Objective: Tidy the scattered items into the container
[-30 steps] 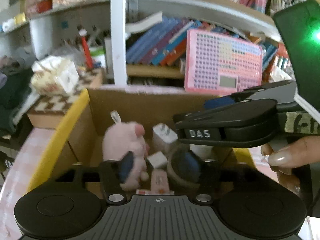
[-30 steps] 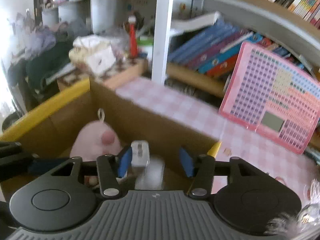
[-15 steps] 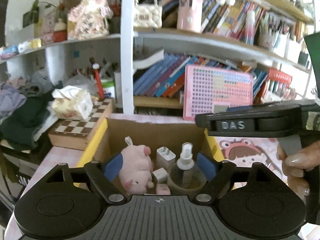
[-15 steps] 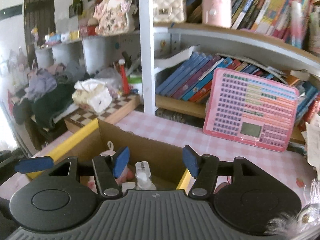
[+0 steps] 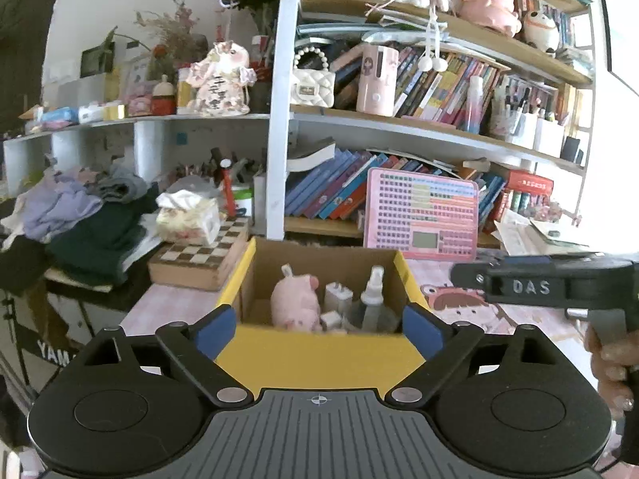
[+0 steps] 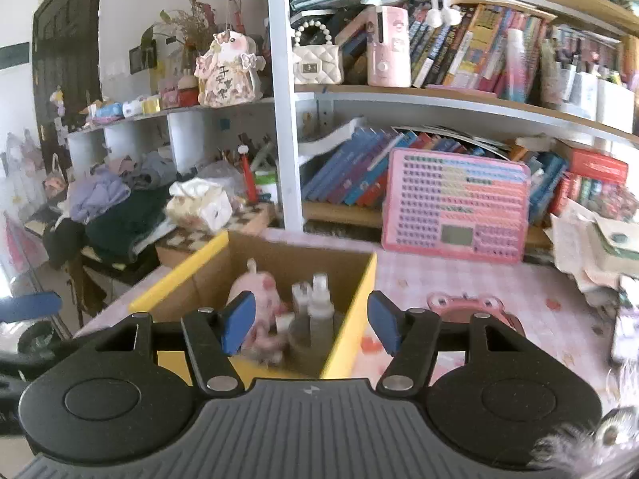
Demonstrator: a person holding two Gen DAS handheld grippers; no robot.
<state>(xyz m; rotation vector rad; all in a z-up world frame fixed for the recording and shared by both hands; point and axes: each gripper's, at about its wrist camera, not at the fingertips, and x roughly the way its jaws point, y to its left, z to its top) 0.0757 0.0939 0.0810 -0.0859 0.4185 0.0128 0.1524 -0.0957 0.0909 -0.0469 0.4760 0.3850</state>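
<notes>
Bottom centre of the left view, the left gripper (image 5: 319, 329) has its jaws spreading w/ nothing between them, and the right gripper (image 6: 311, 325) at bottom centre of its own view is likewise opening and empty, prob. because both have let go. Just beyond, mid-frame, the cardboard box (image 5: 319, 353) on the pink checked worktop (image 6: 479, 279) holds the pink plush pig (image 5: 293, 299), white charger (image 5: 335, 297) and spray bottle (image 5: 373, 299), upright together. Vs a sec ago, both tools sat low over the box; now they're pulled back and higher, w/ more shelving in view.
</notes>
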